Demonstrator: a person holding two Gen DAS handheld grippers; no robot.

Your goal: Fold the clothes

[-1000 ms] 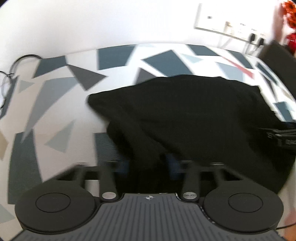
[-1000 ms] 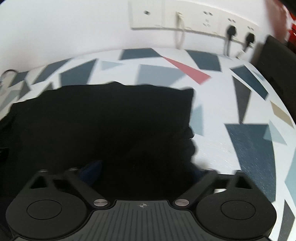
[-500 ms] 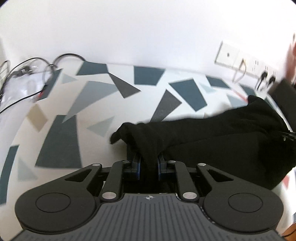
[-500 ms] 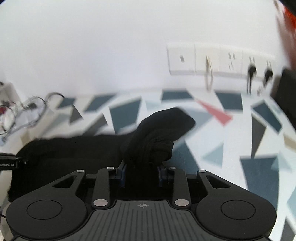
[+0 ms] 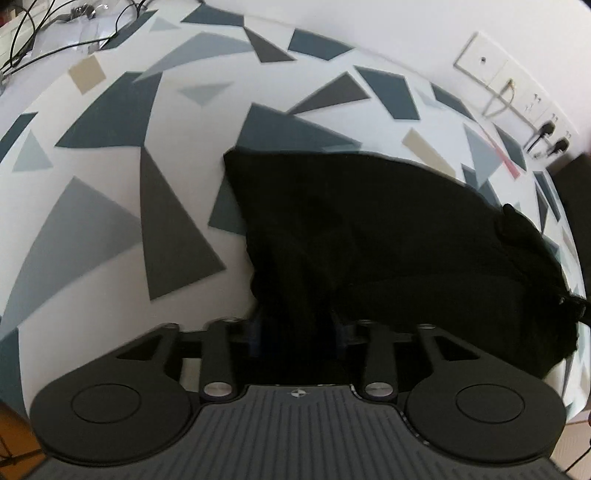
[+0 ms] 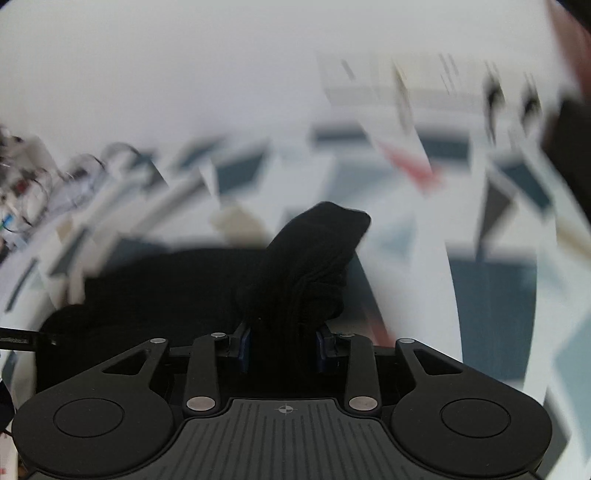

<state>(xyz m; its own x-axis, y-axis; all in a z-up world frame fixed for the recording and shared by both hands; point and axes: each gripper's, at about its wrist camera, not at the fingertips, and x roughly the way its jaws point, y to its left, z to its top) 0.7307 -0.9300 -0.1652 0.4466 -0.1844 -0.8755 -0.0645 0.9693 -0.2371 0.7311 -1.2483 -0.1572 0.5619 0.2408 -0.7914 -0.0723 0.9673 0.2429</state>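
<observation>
A black garment point(image 5: 388, 236) lies spread on the patterned table point(image 5: 110, 192), its long axis running across from the left hand-held gripper point(image 5: 297, 332) toward the right one; each holds one end, so neither is nearer than the other. The left hand-held gripper has a fold of cloth between its jaws, which are opening; whether the pads press it cannot be told, since black cloth hides them. In the right wrist view the right hand-held gripper point(image 6: 283, 347) has a bunched corner of the garment standing up between its blue pads point(image 6: 244, 347); those jaws are opening too, though the cloth fills the gap. The surroundings there are smeared by blur; wall sockets point(image 5: 517, 92) and cables point(image 5: 44, 33) sit at the table's far edges.
</observation>
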